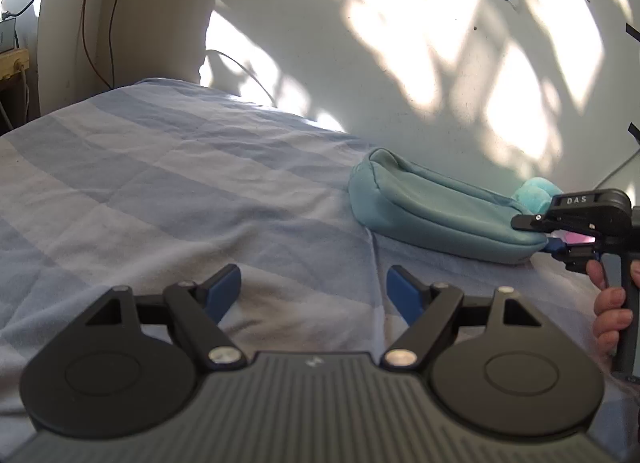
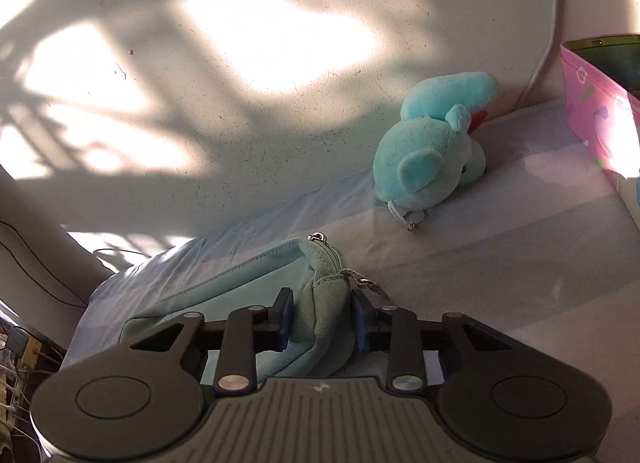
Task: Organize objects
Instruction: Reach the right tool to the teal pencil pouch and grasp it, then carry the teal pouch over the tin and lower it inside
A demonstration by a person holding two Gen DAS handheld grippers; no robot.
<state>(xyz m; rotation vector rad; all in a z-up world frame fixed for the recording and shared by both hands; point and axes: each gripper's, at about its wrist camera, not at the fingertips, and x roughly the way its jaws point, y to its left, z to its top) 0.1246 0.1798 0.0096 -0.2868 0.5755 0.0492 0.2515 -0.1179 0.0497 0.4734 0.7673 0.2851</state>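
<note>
On the bed, right by the wall, lies my teal pouch point(image 1: 436, 209). It is soft and long, and it rests on the blue striped sheet point(image 1: 168, 183).

My right gripper point(image 2: 322, 317) is closed on one end of the pouch. The two blue pads point(image 2: 285, 317) squeeze the ribbed cloth at the zipper end between them. A little silver zipper pull point(image 2: 318, 237) sticks up at the top of that end, and a small cord with a metal ring hangs beside the right pad. From my left camera I can see the same gripper from the side, at the far right, with my fingers point(image 1: 610, 309) wrapped around its handle.

My left gripper point(image 1: 314, 295) is open. Its blue pads point(image 1: 226, 295) are wide apart, and only the sheet shows between them. It holds nothing. It sits near the pouch but does not touch it.

A teal plush toy point(image 2: 432, 155) lies on the sheet past the pouch, close to the wall. It is apart from the pouch. It has round ears, a bit of red on it, and a small clip on a white loop by its head. A pink box point(image 2: 596, 119) stands at the right edge, past the toy.

Sun makes bright patches on the wall point(image 2: 260, 43).
</note>
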